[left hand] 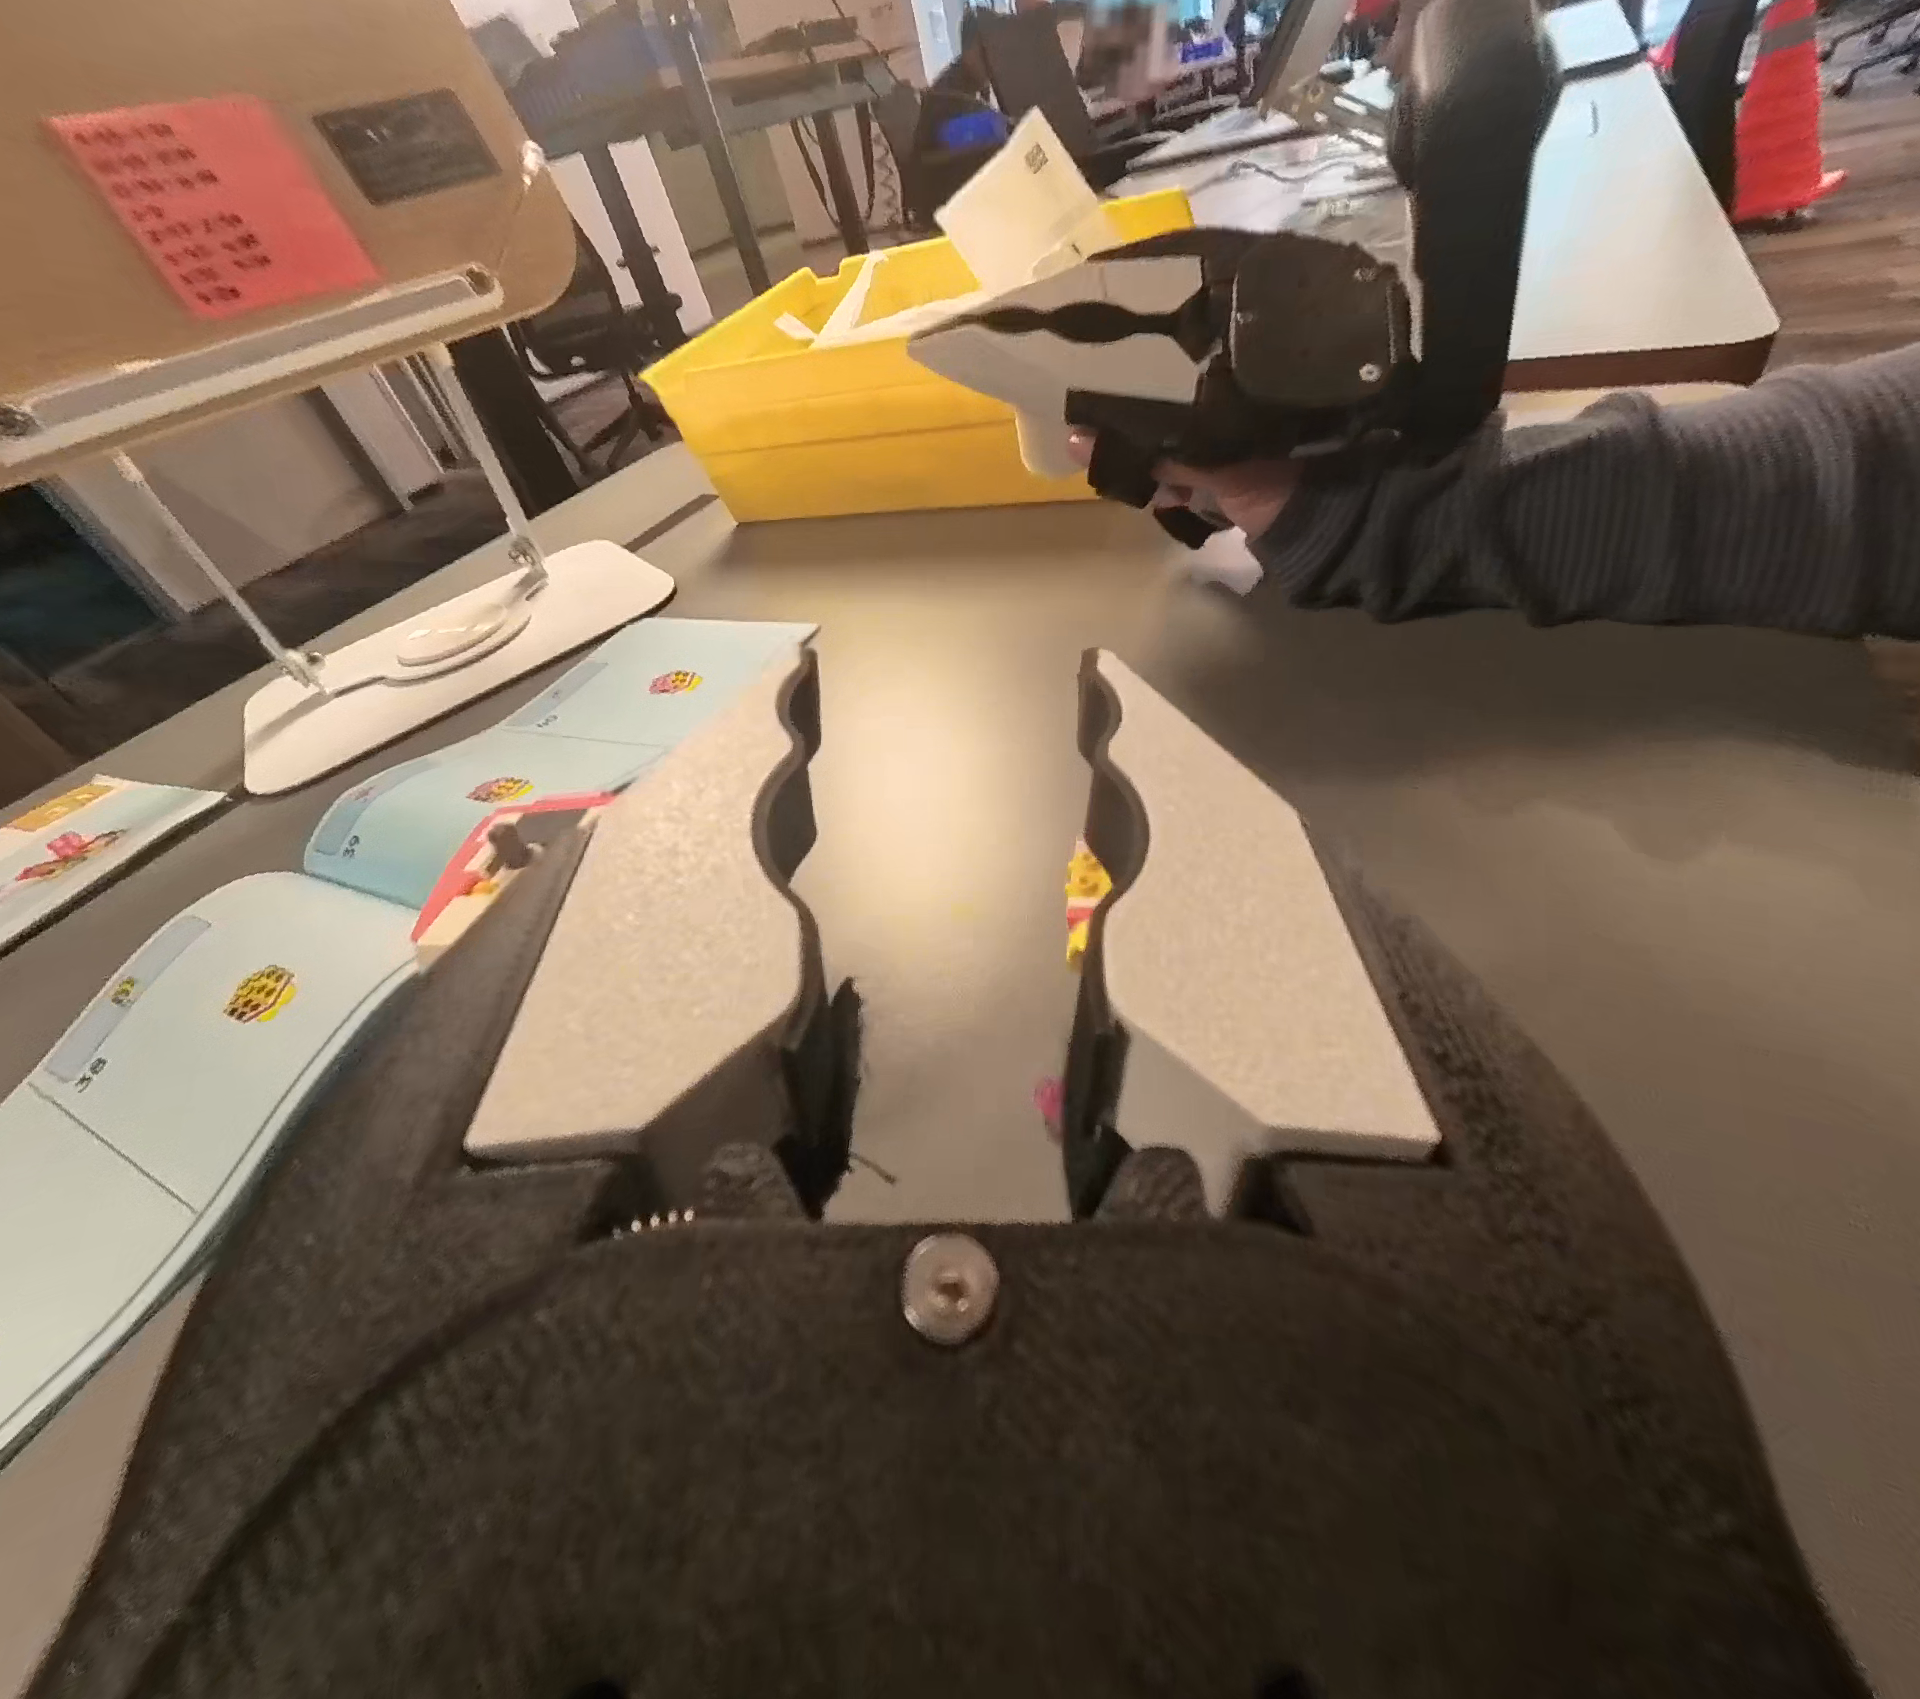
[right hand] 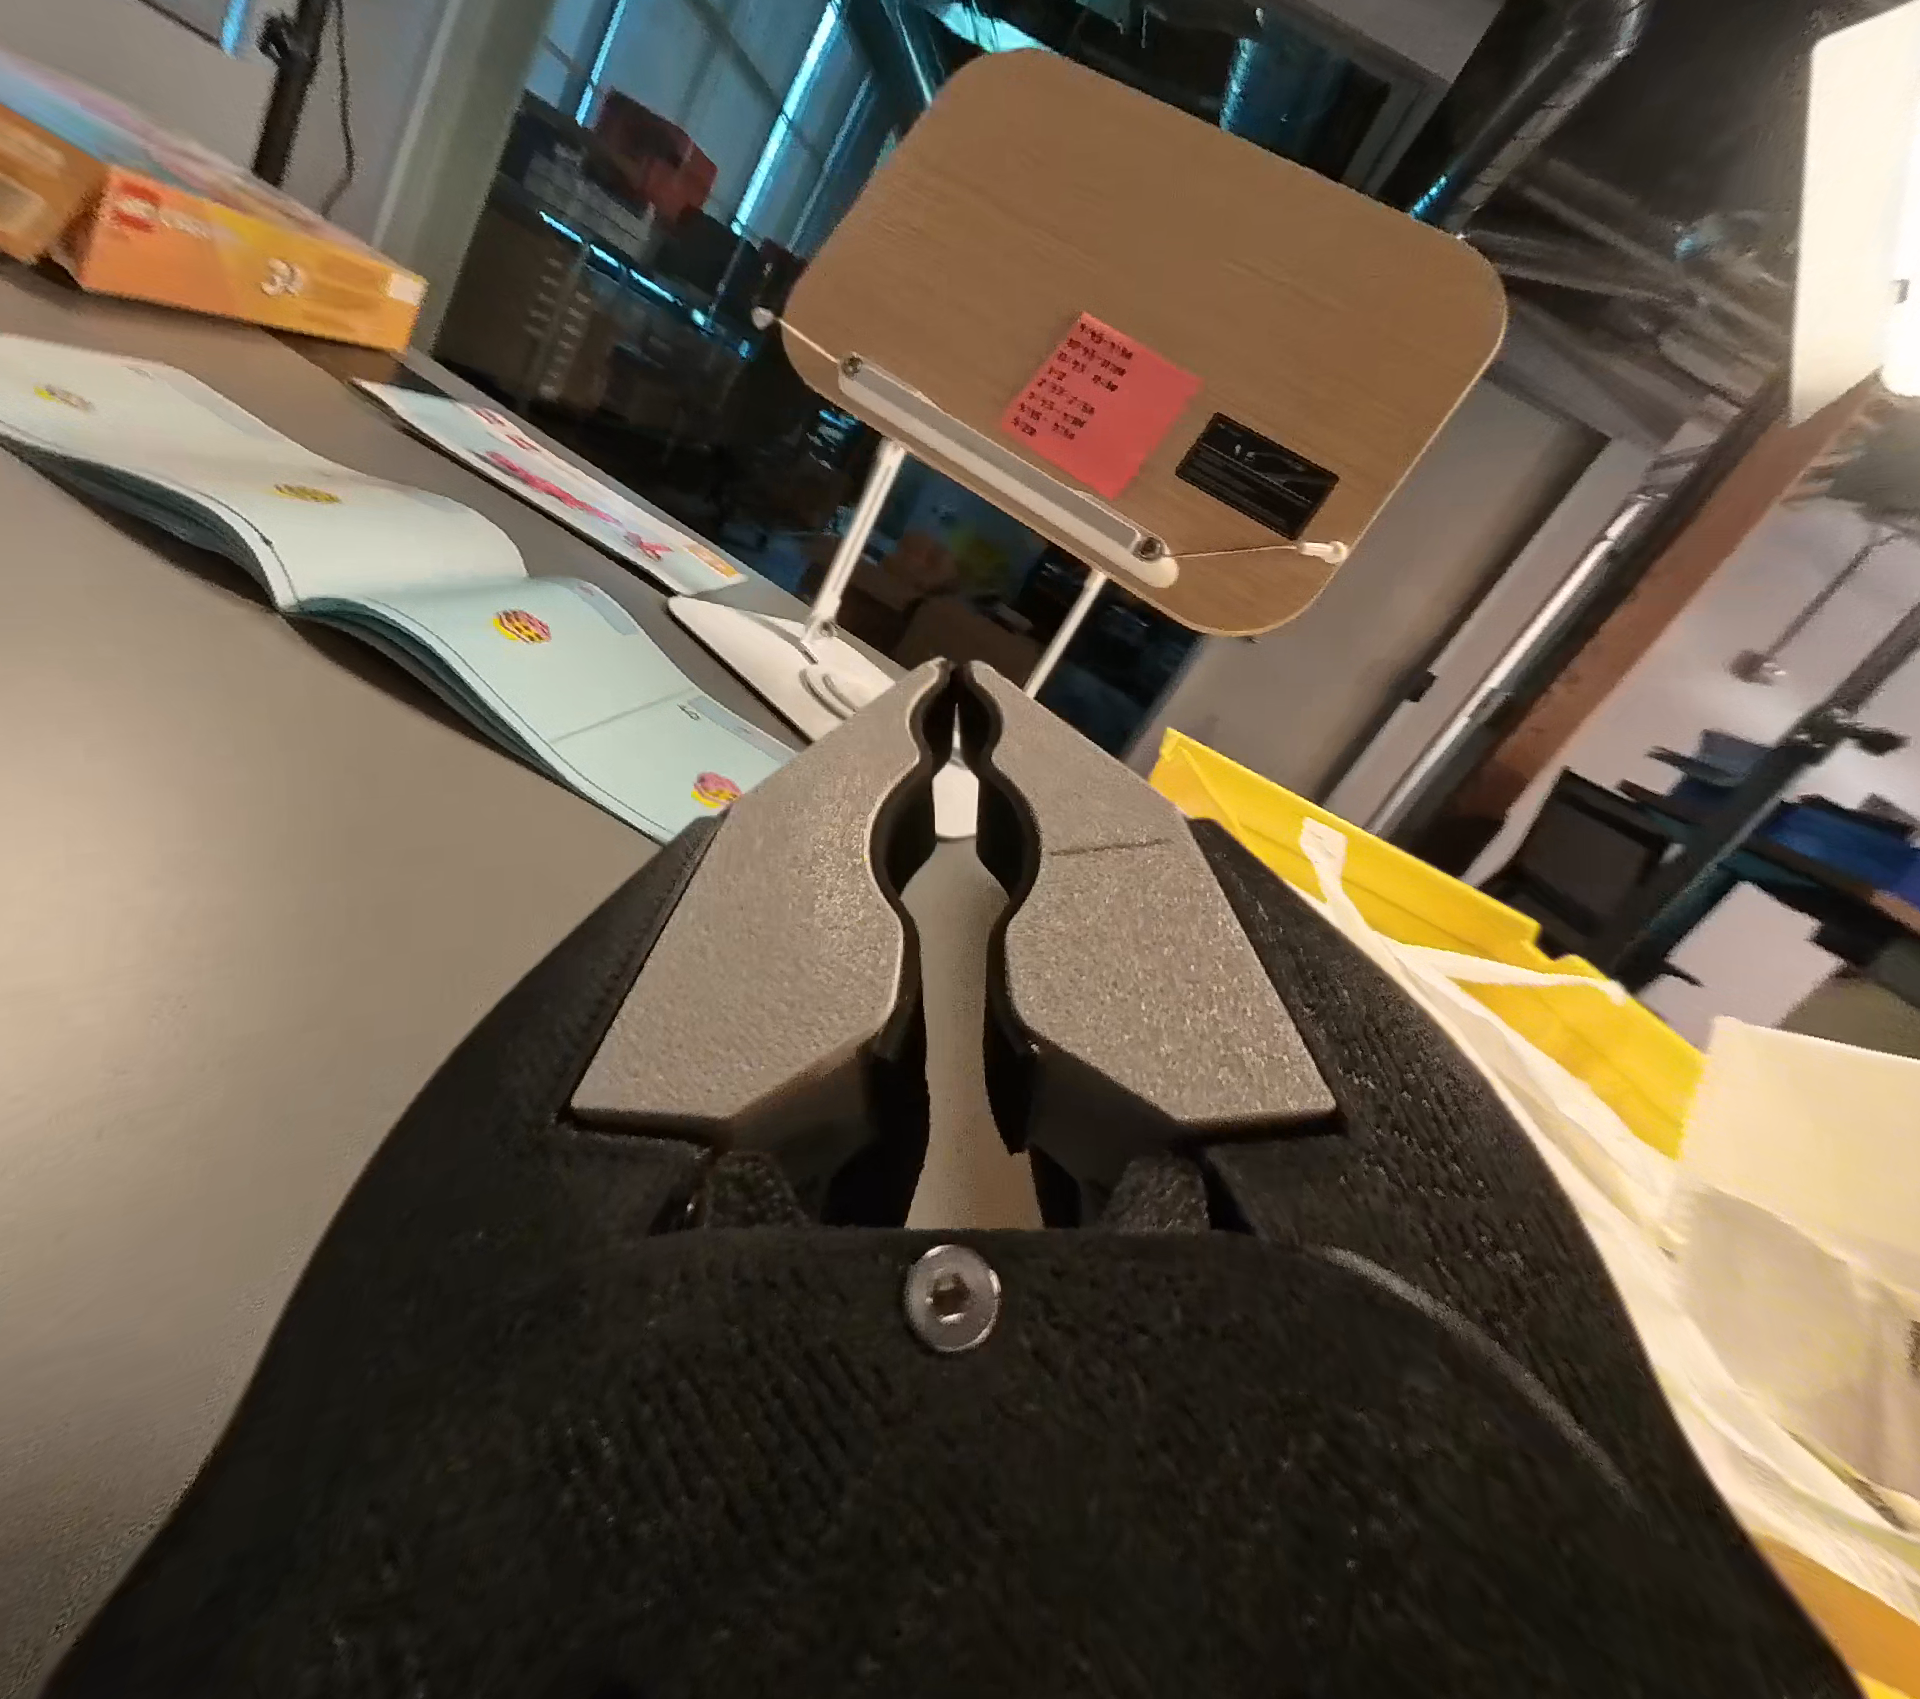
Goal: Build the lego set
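Your left hand-held gripper (left hand: 948,673) hangs wide open, gripping nothing, bare grey surface (left hand: 1351,818) ahead; open pale-blue paper booklet (left hand: 582,745) at nine o'clock. Your right hand-held gripper (right hand: 954,681) is closed on nothing beside the yellow plastic bin (right hand: 1455,922).

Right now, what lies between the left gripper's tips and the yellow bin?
Bare grey tabletop; the left wrist view shows nothing between the open left gripper and yellow bin.

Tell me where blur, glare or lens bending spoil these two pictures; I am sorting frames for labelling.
Left wrist view: wide-angle bending bows the table; soft glare runs down it between the open left gripper; the pink note and far room are smeared. Right wrist view: tilted and dim, the booklet and paper bags motion-blurred, the shut right gripper sharp.
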Motion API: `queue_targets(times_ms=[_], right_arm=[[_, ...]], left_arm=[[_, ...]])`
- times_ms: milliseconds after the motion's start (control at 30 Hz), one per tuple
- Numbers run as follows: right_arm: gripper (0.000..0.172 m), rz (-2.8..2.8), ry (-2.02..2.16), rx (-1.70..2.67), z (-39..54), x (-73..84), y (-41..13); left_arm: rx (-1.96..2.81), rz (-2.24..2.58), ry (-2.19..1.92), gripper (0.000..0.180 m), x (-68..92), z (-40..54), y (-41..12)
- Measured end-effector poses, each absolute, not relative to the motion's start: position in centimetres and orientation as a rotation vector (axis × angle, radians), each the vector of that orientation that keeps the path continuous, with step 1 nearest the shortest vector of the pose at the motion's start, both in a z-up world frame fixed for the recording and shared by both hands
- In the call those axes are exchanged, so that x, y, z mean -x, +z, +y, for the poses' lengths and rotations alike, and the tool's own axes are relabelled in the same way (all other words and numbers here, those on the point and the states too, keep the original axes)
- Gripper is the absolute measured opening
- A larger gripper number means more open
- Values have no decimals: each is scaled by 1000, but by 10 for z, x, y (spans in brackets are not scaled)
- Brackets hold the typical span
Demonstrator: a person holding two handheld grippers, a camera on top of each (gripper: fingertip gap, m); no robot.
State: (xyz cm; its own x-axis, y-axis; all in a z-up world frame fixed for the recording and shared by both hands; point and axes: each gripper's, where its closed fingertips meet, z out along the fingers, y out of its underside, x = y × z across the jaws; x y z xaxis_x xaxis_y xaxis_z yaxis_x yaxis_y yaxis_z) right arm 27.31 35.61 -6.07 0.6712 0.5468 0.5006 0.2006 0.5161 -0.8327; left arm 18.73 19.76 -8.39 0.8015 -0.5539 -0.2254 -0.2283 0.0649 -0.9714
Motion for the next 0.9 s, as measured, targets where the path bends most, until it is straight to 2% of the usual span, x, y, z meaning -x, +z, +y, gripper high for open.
queue_targets(times_ms=[500, 633, 700, 767, 900], right_arm=[[0, -758, -235, 1172, 390, -304, -71], [0, -672, -210, 1163, 375, -311, -62], [0, -654, -193, 1159, 368, -311, -60], [0, -675, -194, 1153, 367, -308, -61], [0, -674, -194, 1141, 369, -306, -59]], left_arm=[[1452, 524, -413, 49, -181, 196, -74], [1425, 450, -487, 49, -172, 193, -66], [1409, 429, -534, 46, -169, 182, -56], [1363, 422, -552, 29, -161, 156, -34], [1362, 409, -520, 27, -114, 92, 14]])
